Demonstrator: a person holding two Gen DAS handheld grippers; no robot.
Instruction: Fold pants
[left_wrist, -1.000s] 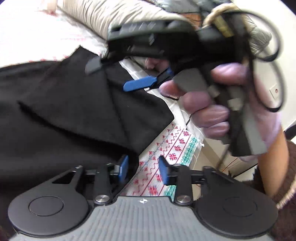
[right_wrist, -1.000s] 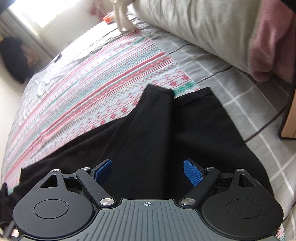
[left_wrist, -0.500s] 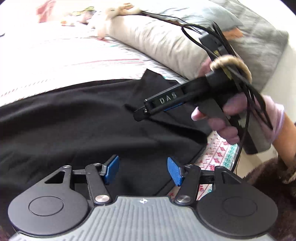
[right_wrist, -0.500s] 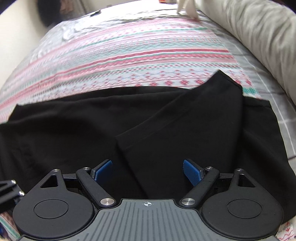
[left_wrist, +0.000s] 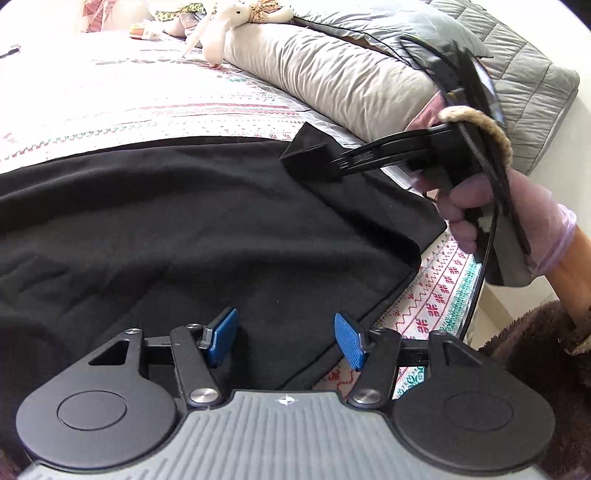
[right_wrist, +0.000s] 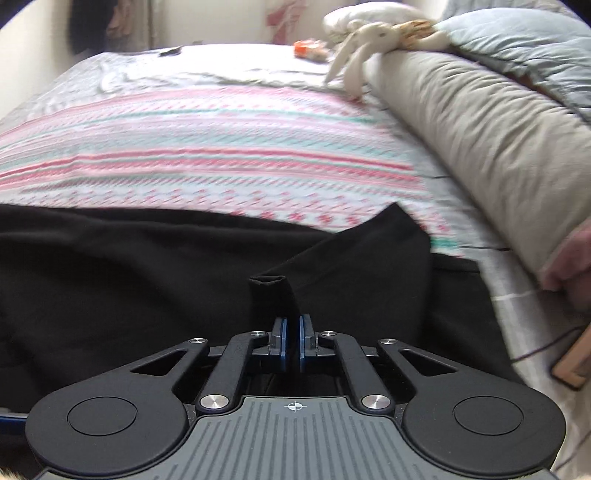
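With the right gripper (right_wrist: 291, 341) fingers pinched on only a narrow fold of the black fabric pants (left_wrist: 192, 229) and the left gripper (left_wrist: 286, 341) fingers wide open and empty, the fold risked slipping free.

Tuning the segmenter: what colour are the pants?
Plain black pants, no pattern; clearest in the left wrist view.

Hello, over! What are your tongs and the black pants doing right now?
Right tongs shut on a pinch of black pants. Left tongs open over the near edge. Pillow beside, nothing blocking.
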